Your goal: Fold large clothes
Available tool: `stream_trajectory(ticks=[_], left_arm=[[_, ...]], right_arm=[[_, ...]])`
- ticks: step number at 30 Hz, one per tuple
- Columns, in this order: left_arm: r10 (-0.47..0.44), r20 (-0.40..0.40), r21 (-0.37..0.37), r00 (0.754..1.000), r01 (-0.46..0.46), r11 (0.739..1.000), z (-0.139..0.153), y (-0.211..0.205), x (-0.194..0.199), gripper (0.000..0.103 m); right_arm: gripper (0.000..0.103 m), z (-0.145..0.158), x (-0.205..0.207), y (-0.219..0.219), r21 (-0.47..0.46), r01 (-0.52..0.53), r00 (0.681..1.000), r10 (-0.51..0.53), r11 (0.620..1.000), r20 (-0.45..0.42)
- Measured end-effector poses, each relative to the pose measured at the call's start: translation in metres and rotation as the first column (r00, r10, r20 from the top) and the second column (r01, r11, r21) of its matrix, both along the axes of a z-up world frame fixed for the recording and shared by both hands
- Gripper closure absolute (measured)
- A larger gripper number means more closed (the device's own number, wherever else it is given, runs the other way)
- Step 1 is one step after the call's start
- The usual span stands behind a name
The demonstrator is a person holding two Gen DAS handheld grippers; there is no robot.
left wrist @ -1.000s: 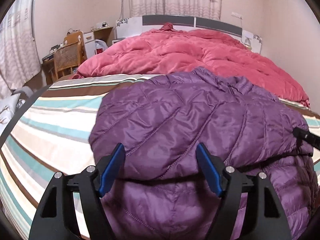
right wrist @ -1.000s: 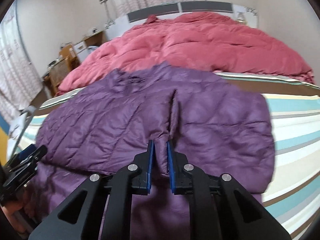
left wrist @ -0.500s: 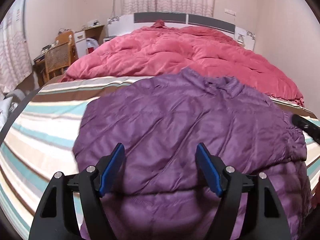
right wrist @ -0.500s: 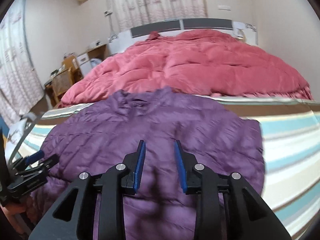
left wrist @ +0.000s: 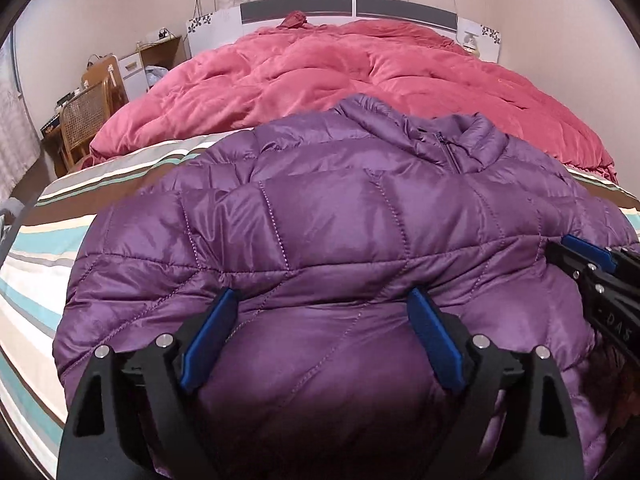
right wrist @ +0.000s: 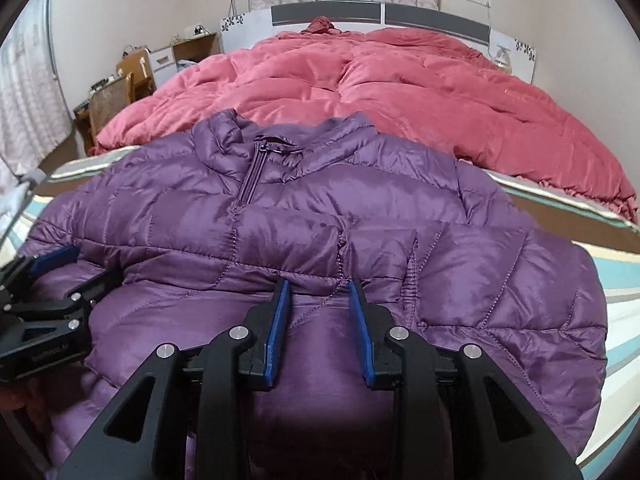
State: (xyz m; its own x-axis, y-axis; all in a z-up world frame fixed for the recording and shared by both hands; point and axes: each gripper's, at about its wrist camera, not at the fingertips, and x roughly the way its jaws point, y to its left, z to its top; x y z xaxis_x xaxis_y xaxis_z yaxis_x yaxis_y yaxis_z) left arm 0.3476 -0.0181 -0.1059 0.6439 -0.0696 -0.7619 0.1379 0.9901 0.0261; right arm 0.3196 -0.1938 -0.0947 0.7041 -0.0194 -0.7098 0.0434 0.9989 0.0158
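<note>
A purple quilted puffer jacket point(left wrist: 344, 224) lies on the striped bed sheet point(left wrist: 36, 280), collar and zip at the far end. A folded-over layer ends in an edge that runs across just beyond both grippers' tips. My left gripper point(left wrist: 322, 296) hovers low over that edge; its jaws are opening wide and its blue pads press on nothing. My right gripper point(right wrist: 318, 288) stands open with a narrower gap above the same edge, no fabric pinched. Each gripper shows in the other's view: the right gripper point(left wrist: 580, 256) at the right border, the left gripper point(right wrist: 60, 272) at the left border.
A rumpled red duvet point(left wrist: 360, 76) covers the far half of the bed up to the headboard point(left wrist: 348, 6). A wicker chair point(left wrist: 86, 116) and a desk stand left of the bed. Striped sheet point(right wrist: 624, 320) shows on both sides of the jacket.
The right gripper let go of the ridge of jacket fabric it pinched and opened. The left jaws spread wider. Both grippers came lower and closer to the jacket, which now lies flatter.
</note>
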Motion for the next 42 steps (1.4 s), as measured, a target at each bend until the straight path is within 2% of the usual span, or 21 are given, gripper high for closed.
stream_trajectory(ticks=[6,9,11,12,16,18,20,23,26,27,30,34,37,42], left_arm=[[0.013,0.019,-0.017,1.0,-0.012,1.0,0.011,0.008,-0.01,0.013],[0.03,0.053,-0.003,0.998,-0.03,1.0,0.025,0.02,-0.03,0.006],[0.035,0.082,0.008,0.996,-0.036,0.999,0.03,0.032,-0.044,0.006],[0.051,0.085,0.026,0.995,-0.053,0.998,0.03,0.038,-0.047,0.005],[0.111,0.026,0.017,0.994,-0.111,0.994,0.015,0.055,-0.034,0.003],[0.103,-0.016,0.017,0.995,-0.103,0.995,0.001,0.054,-0.023,0.002],[0.098,-0.028,0.022,0.995,-0.098,0.995,-0.005,0.052,-0.018,0.002],[0.097,-0.034,0.011,0.995,-0.097,0.995,-0.005,0.054,-0.016,0.002],[0.085,-0.021,0.015,0.996,-0.085,0.996,0.005,0.057,-0.03,0.002],[0.079,-0.016,0.019,0.997,-0.079,0.997,0.008,0.058,-0.037,0.002],[0.046,-0.007,0.006,0.999,-0.046,0.999,0.021,0.068,-0.065,0.002],[0.005,-0.014,-0.083,1.0,-0.006,0.996,0.028,0.09,-0.11,0.002],[-0.002,-0.047,-0.139,0.999,-0.005,0.99,0.025,0.107,-0.141,0.002],[0.012,-0.066,-0.206,0.998,-0.026,0.978,0.017,0.131,-0.184,0.002]], right_arm=[[0.073,0.005,0.0,-0.003,0.026,-0.008,1.0,0.008,1.0,0.001],[0.073,0.02,-0.015,-0.008,0.031,-0.017,0.999,0.016,0.999,0.028],[0.06,0.03,-0.033,-0.012,0.034,-0.01,0.998,0.008,0.999,0.062],[0.058,0.032,-0.041,-0.015,0.038,-0.004,0.998,0.001,0.999,0.068],[0.058,0.014,-0.039,-0.027,0.064,0.022,1.0,-0.022,0.998,0.001],[0.058,0.003,-0.032,-0.033,0.115,0.043,0.999,-0.04,0.992,-0.031],[0.058,-0.001,-0.027,-0.032,0.108,0.053,0.998,-0.05,0.993,-0.033],[0.058,-0.001,-0.024,-0.027,0.076,0.056,0.998,-0.053,0.996,-0.037],[0.058,0.008,-0.031,-0.032,0.095,0.055,0.998,-0.052,0.994,-0.036],[0.058,0.016,-0.04,-0.034,0.105,0.059,0.998,-0.056,0.993,-0.027],[0.048,0.036,-0.07,-0.039,0.143,0.032,0.999,-0.032,0.989,0.001],[0.047,0.052,-0.119,-0.044,0.115,-0.017,1.0,0.014,0.993,0.028],[0.047,0.054,-0.16,-0.057,0.125,-0.023,1.0,0.02,0.992,0.023],[0.047,0.046,-0.221,-0.088,0.181,0.025,1.0,-0.025,0.983,-0.004]])
